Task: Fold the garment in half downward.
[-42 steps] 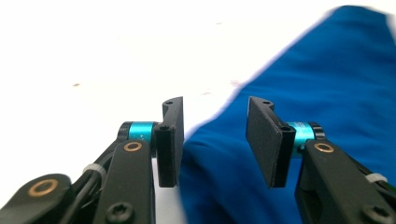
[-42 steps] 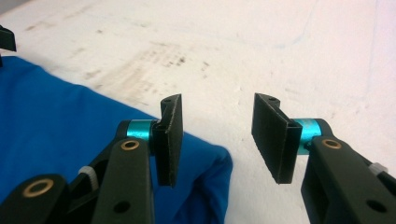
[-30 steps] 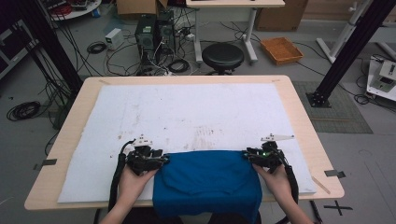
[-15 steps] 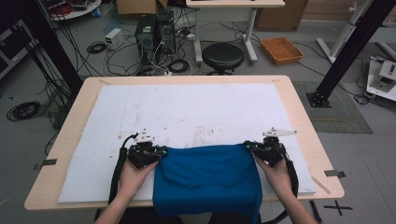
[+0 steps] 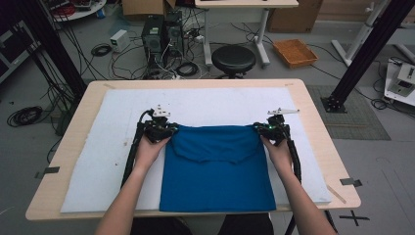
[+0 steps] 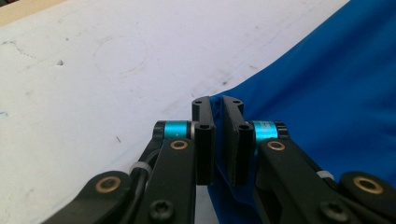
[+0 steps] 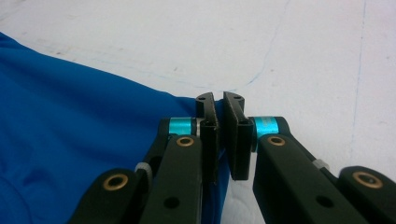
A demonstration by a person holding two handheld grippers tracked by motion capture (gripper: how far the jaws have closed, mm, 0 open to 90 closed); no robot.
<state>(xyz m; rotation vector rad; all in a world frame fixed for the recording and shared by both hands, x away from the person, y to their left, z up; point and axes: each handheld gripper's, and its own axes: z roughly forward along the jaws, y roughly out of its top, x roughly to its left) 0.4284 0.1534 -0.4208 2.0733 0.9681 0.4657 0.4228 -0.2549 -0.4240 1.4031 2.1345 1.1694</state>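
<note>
A blue cloth [image 5: 218, 169] lies on the white mat [image 5: 98, 166] covering the desk [image 5: 313, 98], its near edge at the desk's front and its far edge stretched straight between the two grippers. It looks like a folded garment, though the fold lines are hard to read.

The left gripper [image 5: 164, 129] has its fingers [image 6: 204, 140] pinching the cloth's far left corner; the right gripper [image 5: 270, 130] pinches the far right corner. Both have just closed on the fabric. Since a second ago, both corners have been carried farther up the mat.

Beyond the desk stand a black stool [image 5: 233, 58], computer towers [image 5: 159, 36] and an orange tray [image 5: 295, 52].
</note>
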